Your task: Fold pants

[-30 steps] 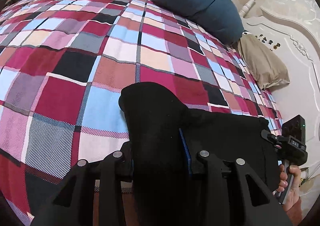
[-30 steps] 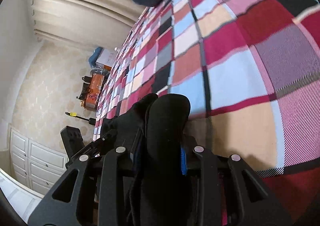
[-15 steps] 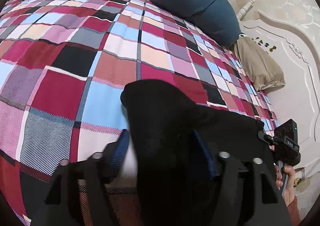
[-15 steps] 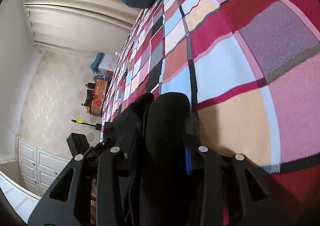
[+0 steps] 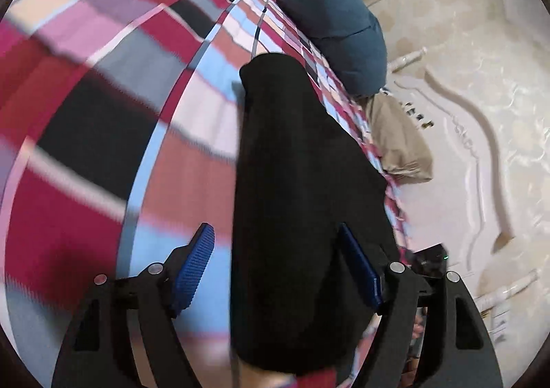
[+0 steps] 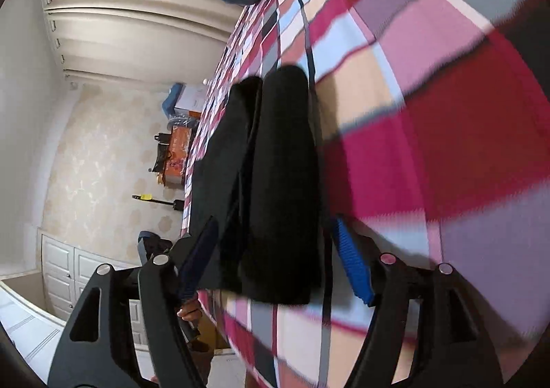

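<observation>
The black pants [image 5: 292,181] lie folded in a long narrow stack on the plaid bedspread [image 5: 103,113]. My left gripper [image 5: 278,271] straddles one end of them, jaws opening. Its left pad [image 5: 196,267] stands clear of the cloth, and the right pad lies along the fabric's edge without pinching it. In the right wrist view the pants [image 6: 275,181] show two folded layers side by side. My right gripper [image 6: 276,264] straddles the other end, jaws opening, its right pad [image 6: 354,264] off the cloth. A hand [image 6: 189,312] holds the other gripper at the bed's edge.
A dark blue pillow [image 5: 343,34] and a tan pillow [image 5: 398,140] lie against the white headboard [image 5: 464,147]. Beyond the bed's far side are an orange bag [image 6: 178,154], white cabinet doors [image 6: 62,271] and pale curtains [image 6: 137,10].
Both grippers' jaws have spread off the black fabric they were pinching, leaving the pants lying on the bed. Both grippers have drawn back, and the left view has rolled.
</observation>
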Demonstrator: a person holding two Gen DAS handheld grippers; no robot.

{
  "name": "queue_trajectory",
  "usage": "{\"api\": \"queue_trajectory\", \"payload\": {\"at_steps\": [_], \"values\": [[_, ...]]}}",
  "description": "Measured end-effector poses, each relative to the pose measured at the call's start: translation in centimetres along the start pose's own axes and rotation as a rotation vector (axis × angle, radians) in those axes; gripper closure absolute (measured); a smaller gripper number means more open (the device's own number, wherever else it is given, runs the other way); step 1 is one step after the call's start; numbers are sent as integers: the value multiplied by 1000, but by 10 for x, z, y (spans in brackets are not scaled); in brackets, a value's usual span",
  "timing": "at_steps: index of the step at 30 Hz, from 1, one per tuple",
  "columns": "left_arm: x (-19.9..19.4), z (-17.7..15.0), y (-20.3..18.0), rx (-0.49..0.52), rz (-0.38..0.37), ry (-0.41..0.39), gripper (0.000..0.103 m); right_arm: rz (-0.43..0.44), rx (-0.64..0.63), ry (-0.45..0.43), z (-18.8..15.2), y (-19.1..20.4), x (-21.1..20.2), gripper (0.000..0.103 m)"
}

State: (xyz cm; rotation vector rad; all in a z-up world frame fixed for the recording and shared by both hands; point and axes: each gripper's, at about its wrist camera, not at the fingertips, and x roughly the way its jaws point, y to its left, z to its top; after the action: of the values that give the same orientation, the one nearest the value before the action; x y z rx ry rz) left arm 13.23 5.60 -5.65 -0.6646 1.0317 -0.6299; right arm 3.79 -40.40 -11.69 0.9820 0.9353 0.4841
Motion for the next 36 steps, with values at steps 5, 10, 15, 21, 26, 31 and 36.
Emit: {"api": "queue_trajectory", "payload": {"at_steps": [5,10,15,21,26,31,36], "values": [[-11,-27,-1,5,5,0,28,25,1,4,-19,6,2,25],[-8,-31,-1,-14,-20,9,25,1,-12,6,-16,16,14,15],[7,-27,-7,-23,-25,28,24,-36,-30,18,-10,23,30,14],[22,-32,-26,50,75,21,31,-126,-33,19,-14,18,35,61],[21,-34,-28,54,123,16,43,-103,-37,8,-18,16,32,65],[19,-36,-34,64,152,16,45,-86,-25,-7,-29,13,28,67],[18,-35,-36,75,161,20,46,-78,-21,-12,-22,13,29,68]]}}
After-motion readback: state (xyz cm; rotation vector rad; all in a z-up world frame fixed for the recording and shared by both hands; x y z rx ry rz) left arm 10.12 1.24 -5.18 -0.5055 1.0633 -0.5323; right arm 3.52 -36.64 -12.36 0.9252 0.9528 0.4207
